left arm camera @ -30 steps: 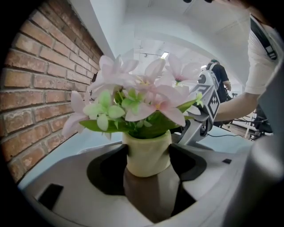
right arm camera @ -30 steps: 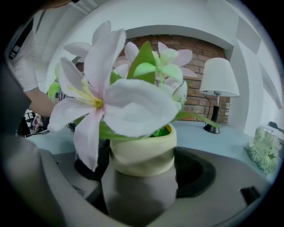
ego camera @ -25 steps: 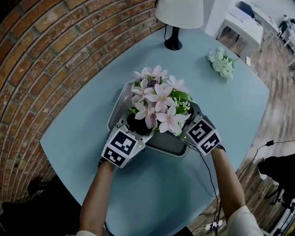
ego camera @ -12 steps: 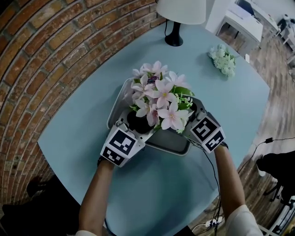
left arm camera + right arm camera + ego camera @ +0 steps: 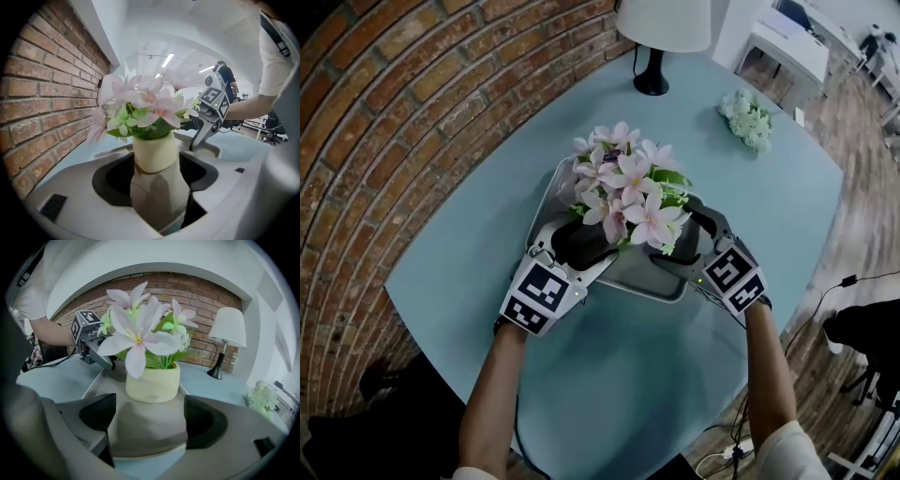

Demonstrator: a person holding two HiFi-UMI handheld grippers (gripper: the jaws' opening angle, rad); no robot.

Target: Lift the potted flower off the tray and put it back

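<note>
seemingly upright pink potted flower [image 5: 623,192] on tray [image 5: 661,287]

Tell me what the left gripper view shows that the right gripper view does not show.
Only the left gripper view: ceiling lights and the right gripper. Only the right gripper view: the lamp, a white bunch and the left gripper. Both: the pot with pink flowers on the tray, and the brick wall. Each view's own jaws stand apart.
</note>
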